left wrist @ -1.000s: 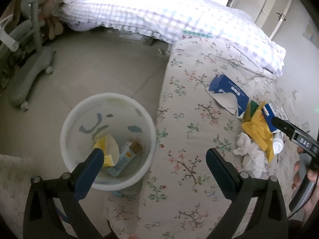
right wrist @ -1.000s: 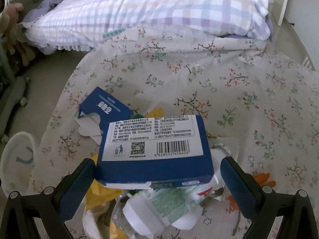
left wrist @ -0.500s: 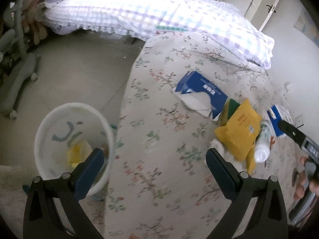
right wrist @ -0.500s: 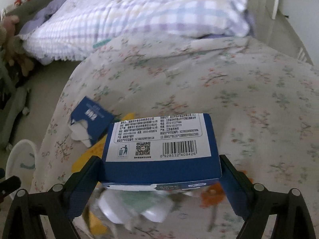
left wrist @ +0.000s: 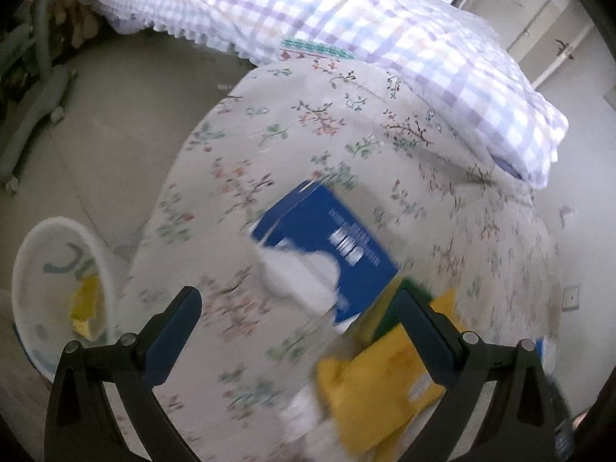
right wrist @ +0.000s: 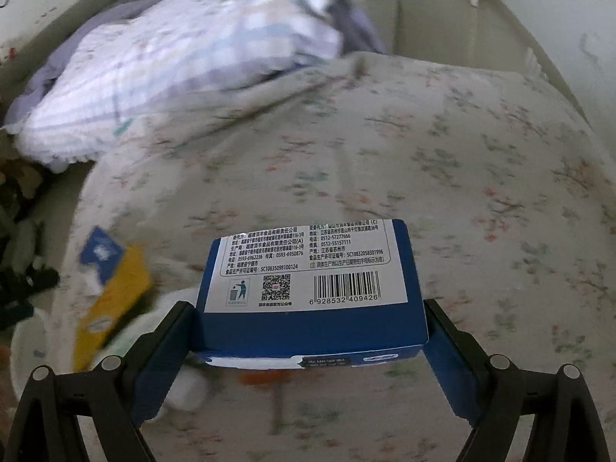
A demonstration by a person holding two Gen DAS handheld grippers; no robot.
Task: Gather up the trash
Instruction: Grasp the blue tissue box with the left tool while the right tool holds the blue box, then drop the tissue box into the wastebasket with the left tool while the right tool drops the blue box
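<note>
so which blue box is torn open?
The blue box lying on the bedspread, white insides spilling out. The barcode box clamped in the right gripper looks closed.

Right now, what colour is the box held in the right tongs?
The box is dark blue with a white printed label panel, clearest in the right wrist view.

Location: a home bedroom; indicated by a bed with a floral sheet [left wrist: 315,146]; a plaid pillow [left wrist: 346,38] at its head; a tiled floor [left wrist: 127,115]; closet doors [left wrist: 539,38]; a white wastebasket [left wrist: 42,265] beside the bed.
</note>
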